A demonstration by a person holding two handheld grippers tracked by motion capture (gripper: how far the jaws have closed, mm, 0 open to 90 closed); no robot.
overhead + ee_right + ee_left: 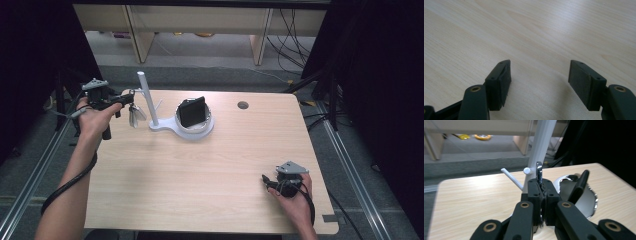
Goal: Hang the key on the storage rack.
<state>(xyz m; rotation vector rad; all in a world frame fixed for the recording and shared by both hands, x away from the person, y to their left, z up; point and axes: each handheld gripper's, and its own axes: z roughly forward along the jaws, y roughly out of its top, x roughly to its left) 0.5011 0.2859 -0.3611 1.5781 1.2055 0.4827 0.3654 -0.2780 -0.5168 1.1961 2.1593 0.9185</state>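
Pale-wood worktop [210, 165]: near its far left corner the left claw [541, 191], pinching a small metal utensil [539, 171], apparently nears a peg [527, 171] on the white stand [148, 100]; hooking comes next, while the right claw [539, 77] rests spread near the right front corner.

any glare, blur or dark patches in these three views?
High view: both sides black, even light on the table, frame soft. Left gripper view: glare on the metal tray; the left hand-held gripper, shut on a metal piece, blurs near the lens. Right gripper view: soft sheen on the wood, faint shadow under the open right hand-held gripper.
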